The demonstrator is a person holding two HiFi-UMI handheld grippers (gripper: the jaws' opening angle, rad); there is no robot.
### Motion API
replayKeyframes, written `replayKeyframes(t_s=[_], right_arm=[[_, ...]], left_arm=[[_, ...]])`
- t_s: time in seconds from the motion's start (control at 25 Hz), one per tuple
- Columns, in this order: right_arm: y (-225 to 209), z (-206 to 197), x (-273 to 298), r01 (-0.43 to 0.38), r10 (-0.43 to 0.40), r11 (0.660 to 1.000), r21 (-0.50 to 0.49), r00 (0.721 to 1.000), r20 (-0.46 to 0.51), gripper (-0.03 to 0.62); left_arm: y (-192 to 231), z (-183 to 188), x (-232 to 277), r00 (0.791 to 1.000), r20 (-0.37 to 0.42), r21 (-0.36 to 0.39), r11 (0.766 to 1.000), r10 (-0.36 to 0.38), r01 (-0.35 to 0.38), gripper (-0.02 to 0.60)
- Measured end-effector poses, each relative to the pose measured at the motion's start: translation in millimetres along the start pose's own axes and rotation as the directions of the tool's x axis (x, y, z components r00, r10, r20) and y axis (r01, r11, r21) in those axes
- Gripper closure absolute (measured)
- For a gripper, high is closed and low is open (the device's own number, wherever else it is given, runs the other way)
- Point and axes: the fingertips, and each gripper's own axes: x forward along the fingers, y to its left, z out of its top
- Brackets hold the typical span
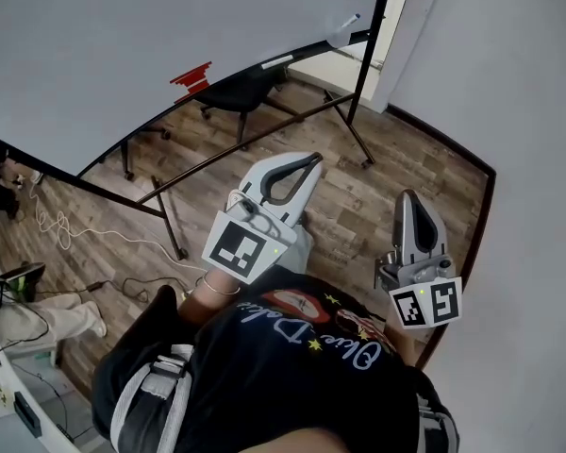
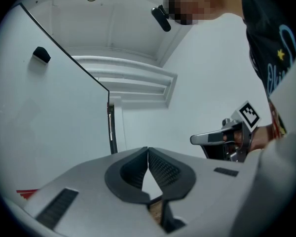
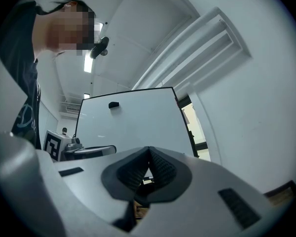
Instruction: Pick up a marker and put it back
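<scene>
Leaning over the wood-plank floor [image 1: 358,192], the smooth whiteboard [image 1: 123,55] has a thin dark frame on a black tube stand. Red flat bits [image 1: 191,77] sit on its lower edge. Nr the right corner is what looks like a pale marker [image 1: 344,28], long axis tilted, dark tip up-right. Floor betw. stand and white wall is open. Left gripper [image 1: 313,160] and right gripper [image 1: 408,198]: ribbed pads closed together, nothing held.
</scene>
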Motion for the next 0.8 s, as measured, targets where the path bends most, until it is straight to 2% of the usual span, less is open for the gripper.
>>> replayKeyframes(t_s=[0.8], right_arm=[[-54, -14, 86, 0.024, -0.024, 1.000, -0.016, 0.999, -0.038, 0.594]], left_arm=[[65, -32, 79, 1.000, -0.006, -0.040, 0.999, -0.027, 0.027, 0.578]])
